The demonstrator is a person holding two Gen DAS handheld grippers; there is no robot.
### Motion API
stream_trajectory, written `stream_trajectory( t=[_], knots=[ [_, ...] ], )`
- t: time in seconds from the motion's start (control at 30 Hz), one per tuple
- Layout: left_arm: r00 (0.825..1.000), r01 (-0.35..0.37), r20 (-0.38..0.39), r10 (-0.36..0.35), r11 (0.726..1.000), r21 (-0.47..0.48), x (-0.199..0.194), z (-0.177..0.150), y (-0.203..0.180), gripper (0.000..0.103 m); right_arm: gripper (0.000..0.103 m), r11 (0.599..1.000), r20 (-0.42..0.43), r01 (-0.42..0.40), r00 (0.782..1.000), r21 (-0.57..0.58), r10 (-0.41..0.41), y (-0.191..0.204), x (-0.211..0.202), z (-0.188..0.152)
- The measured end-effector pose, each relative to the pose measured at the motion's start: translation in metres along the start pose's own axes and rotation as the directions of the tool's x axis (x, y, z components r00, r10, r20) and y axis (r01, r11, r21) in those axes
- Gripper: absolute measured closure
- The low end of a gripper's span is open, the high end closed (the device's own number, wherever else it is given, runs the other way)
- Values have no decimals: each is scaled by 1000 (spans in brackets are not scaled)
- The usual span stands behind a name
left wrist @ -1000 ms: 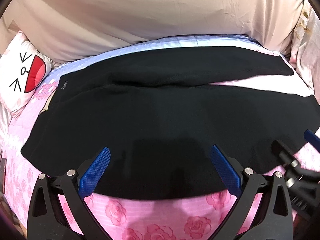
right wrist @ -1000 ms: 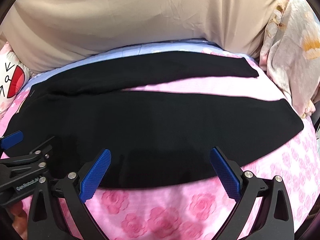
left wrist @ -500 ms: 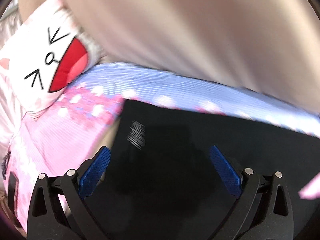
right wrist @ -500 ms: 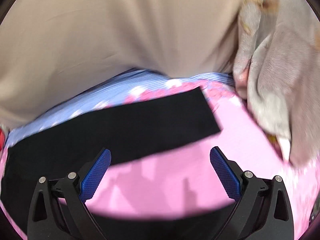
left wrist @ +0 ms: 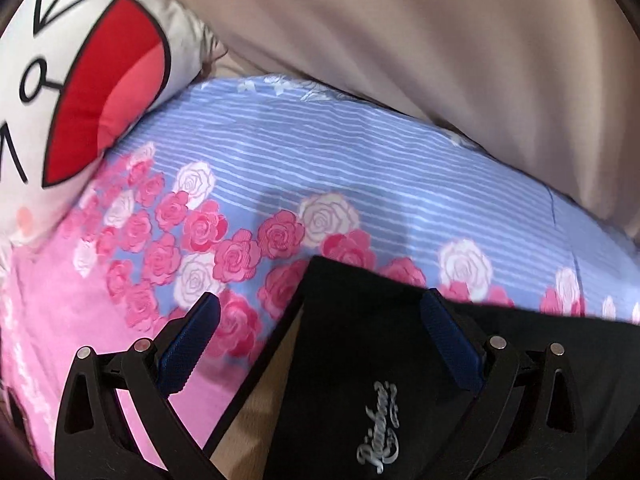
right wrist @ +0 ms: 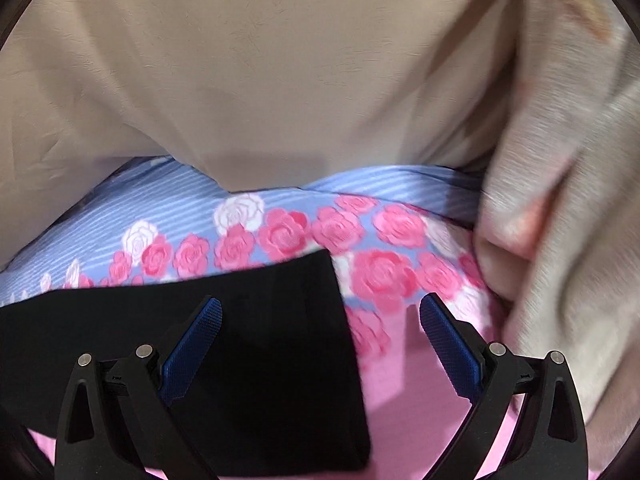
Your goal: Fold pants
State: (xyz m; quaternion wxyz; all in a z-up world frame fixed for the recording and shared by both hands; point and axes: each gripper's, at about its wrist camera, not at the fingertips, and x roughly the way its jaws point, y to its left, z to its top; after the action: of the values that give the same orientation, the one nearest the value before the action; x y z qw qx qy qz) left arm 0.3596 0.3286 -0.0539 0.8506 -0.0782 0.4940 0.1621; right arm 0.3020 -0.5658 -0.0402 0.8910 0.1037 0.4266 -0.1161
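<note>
Black pants lie flat on a rose-print bedsheet. In the left wrist view the waistband corner of the pants [left wrist: 360, 344], with a silver script logo, sits between the fingers of my left gripper [left wrist: 320, 344], which is open just above it. In the right wrist view the far leg's hem end [right wrist: 280, 320] lies between and to the left of the fingers of my right gripper [right wrist: 320, 344], also open and holding nothing. The rest of the pants is out of view.
A white cartoon-face pillow [left wrist: 80, 72] lies at the far left of the bed. A beige cover [right wrist: 260, 72] rises behind the sheet. A pale fleecy blanket [right wrist: 568, 200] is heaped at the right. The pink and blue sheet [left wrist: 360, 168] shows beyond the pants.
Both grippers have moved forward from the near edge across the pants to the far side, the left to the waistband corner, the right to the far leg's hem. Both stayed open.
</note>
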Motion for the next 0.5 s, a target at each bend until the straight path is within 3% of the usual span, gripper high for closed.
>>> stream_trajectory(
  t=[0.1, 0.17, 0.23, 0.27, 0.3, 0.4, 0.5],
  knots=[
    [998, 52, -35, -53, 998, -36, 9, 2, 2, 5, 9, 1000, -17, -20, 1000, -19, 20, 11, 13, 6],
    [997, 67, -42, -69, 997, -38, 11, 4, 3, 5, 22, 999, -23, -29, 999, -45, 28, 23, 19, 6],
    [996, 76, -42, -77, 997, -32, 13, 5, 3, 9, 29, 996, -9, 8, 1000, -85, -8, 36, 23, 7],
    [996, 82, -36, -83, 996, -24, 11, 4, 1, 18, 40, 996, -2, 11, 1000, -92, -12, 39, 22, 7],
    [995, 92, -33, -92, 996, -11, 10, 5, -1, 35, 54, 996, 2, 1, 1000, -94, 0, 42, 22, 7],
    [991, 123, -47, -122, 992, 18, 2, 8, -9, 70, 79, 995, 3, -63, 998, -78, 63, 45, 17, 7],
    [992, 118, -47, -117, 993, 30, -11, 7, -17, 76, 85, 993, 30, -69, 997, -93, 72, 52, 3, 6]
  ],
)
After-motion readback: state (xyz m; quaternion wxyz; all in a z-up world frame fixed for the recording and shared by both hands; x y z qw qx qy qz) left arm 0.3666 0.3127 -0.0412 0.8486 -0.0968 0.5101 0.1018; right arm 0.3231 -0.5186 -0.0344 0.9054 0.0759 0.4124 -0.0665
